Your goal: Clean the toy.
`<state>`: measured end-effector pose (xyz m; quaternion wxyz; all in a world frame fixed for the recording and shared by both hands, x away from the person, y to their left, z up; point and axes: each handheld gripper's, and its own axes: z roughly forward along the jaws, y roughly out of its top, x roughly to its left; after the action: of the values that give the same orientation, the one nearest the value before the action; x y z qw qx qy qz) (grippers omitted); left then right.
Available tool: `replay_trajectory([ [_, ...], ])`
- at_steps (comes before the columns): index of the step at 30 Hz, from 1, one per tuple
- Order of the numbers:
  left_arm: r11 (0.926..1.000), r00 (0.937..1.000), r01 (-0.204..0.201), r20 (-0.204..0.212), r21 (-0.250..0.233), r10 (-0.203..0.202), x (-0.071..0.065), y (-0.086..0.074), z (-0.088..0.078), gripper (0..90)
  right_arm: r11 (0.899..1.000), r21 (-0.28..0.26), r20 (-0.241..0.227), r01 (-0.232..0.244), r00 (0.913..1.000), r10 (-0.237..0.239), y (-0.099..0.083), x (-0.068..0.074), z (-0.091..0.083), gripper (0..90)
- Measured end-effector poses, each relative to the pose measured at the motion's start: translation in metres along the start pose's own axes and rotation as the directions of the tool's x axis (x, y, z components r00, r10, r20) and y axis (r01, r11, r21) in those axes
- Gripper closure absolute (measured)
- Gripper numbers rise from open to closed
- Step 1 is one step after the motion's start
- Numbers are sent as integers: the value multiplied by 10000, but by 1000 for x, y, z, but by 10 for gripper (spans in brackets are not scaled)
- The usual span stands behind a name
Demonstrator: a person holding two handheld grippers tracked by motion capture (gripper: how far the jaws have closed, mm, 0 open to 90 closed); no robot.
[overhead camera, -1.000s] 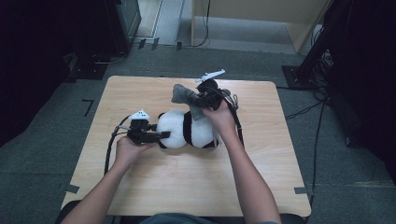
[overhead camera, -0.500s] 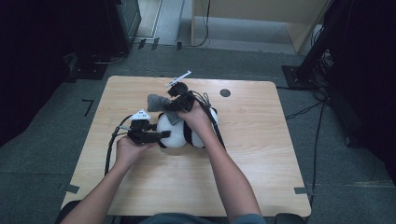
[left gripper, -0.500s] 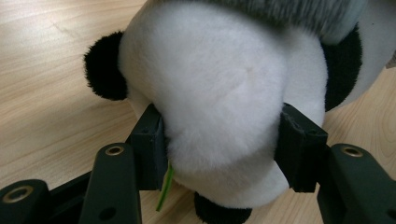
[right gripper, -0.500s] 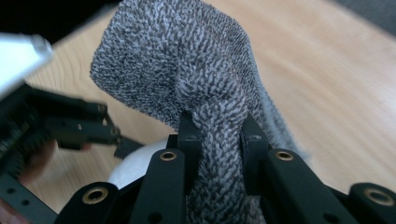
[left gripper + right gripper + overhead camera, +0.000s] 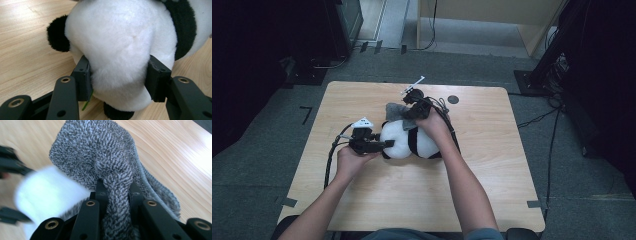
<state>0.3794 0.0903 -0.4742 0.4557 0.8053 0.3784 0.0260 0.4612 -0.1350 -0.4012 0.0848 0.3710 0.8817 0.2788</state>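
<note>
Right tongs point(image 5: 408, 111), clamping grey cloth point(image 5: 396, 111), moved left across wooden table point(image 5: 492, 150); left tongs point(image 5: 384, 145), closing, pinch panda point(image 5: 412, 140).

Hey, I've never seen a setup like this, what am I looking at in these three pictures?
A person sits at a wooden table holding a hand-operated two-jaw gripper in each hand. One picture looks down from above; the other two come from cameras riding on the grippers, looking along their black jaws. On the table lies a plush panda. The left gripper has just been closing and its pads press into the panda's white fur. The right gripper is clamped on a grey knitted sock, held over the panda. A small dark disc lies near the far edge.
</note>
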Motion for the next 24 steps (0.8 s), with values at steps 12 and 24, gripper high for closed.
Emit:
replay_trajectory([
  [12, 10000, 10000, -3, 27, -47, 3, -1, 0, 1, 482, 9932, -359, 271, -1105, 9934, 1115, -25, -40, -17, 768],
  [24, 10000, 10000, -38, 31, -23, 39, 0, 0, 0, 480, 9652, -632, 520, -2539, 9650, 2572, -62, -77, -25, 772],
])
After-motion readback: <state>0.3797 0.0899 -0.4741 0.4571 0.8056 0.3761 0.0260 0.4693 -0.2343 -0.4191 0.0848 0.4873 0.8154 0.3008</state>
